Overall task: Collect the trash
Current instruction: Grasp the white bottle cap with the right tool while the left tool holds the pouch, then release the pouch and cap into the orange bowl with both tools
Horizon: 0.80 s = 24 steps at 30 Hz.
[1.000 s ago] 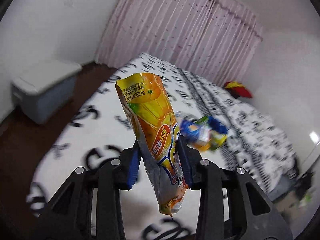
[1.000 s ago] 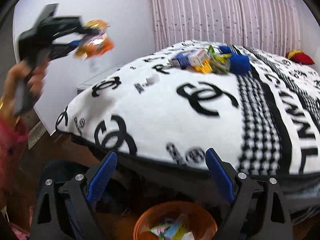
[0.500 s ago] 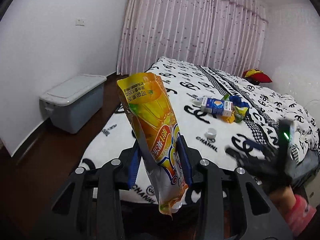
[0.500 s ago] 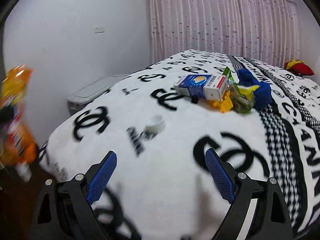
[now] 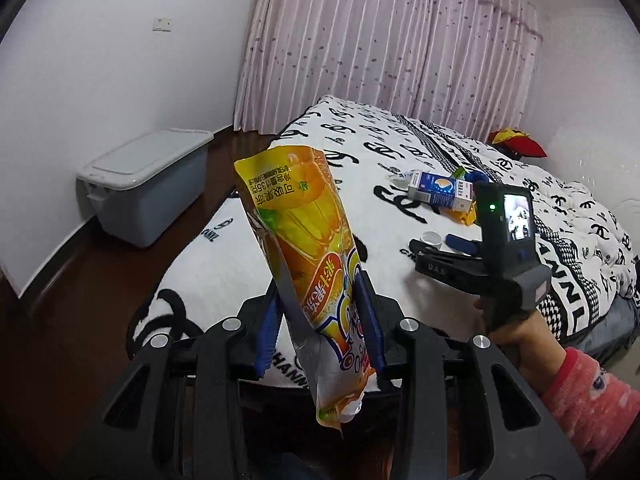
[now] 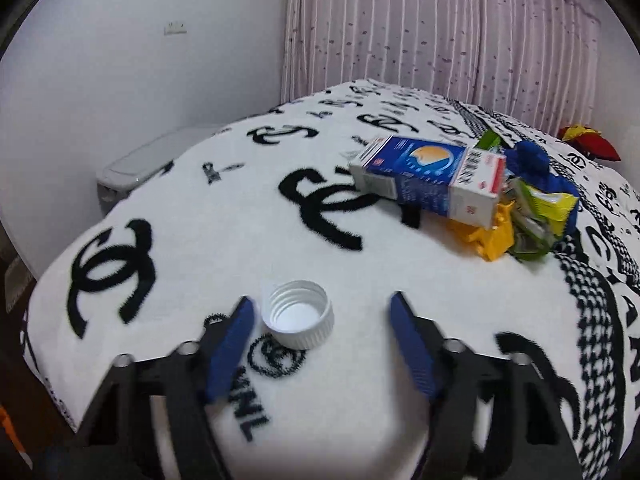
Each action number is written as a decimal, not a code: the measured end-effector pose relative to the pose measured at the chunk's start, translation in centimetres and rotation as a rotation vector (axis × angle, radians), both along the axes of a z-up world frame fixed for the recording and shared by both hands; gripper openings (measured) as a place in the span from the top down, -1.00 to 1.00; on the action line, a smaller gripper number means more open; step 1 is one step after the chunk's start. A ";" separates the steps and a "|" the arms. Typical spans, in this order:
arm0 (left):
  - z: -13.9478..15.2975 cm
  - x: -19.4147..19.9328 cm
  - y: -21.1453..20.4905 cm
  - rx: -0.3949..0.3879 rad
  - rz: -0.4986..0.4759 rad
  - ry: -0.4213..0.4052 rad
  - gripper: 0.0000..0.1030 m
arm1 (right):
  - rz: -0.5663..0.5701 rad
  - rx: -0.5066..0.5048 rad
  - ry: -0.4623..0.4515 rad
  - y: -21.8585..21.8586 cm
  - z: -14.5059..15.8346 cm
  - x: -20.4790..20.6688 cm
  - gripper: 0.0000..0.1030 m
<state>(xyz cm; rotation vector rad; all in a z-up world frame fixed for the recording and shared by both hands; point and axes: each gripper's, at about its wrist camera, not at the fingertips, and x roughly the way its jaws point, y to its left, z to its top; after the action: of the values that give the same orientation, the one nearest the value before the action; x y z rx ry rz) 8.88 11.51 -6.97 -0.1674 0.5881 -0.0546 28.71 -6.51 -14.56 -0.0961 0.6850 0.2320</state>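
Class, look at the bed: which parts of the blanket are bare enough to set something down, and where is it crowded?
Bare: the blanket between the cap and the carton, the left edge beside the bin, and the far end by the curtain. Crowded: the carton lies on a heap of wrappers; the right claw is closing round the cap.

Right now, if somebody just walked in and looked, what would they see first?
Probably the bright orange juice pouch, pinched between the left gripper and sticking up in front of the bed. Next, the little white bottle cap lying open side up on the black-and-white blanket, sitting between the fingers of the right gripper, which are closing around it. Behind it lies a blue and white carton on a heap of crumpled wrappers.
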 end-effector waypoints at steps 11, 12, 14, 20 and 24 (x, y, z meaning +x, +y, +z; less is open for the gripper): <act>0.4 -0.6 -1.8 0.012 -0.065 0.011 0.32 | 0.013 0.077 -0.030 -3.8 2.9 -5.2 0.39; 0.4 -0.8 -2.2 0.012 -0.077 0.014 0.32 | 0.017 0.079 -0.035 -4.4 3.2 -6.0 0.39; 0.2 -1.1 -3.1 0.019 -0.098 0.019 0.32 | 0.020 0.078 -0.045 -5.7 3.9 -8.0 0.39; -0.8 -2.3 -6.7 0.029 -0.233 0.058 0.33 | 0.009 0.087 -0.066 -10.3 5.2 -14.7 0.38; -2.0 -3.4 -9.7 0.030 -0.347 0.094 0.33 | -0.013 0.096 -0.053 -13.4 4.7 -18.8 0.38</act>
<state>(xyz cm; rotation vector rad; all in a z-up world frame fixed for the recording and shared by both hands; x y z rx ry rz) 5.47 1.84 -8.96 -0.0372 0.7067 -0.3759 9.89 -19.87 -9.81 -0.0063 0.6204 0.2483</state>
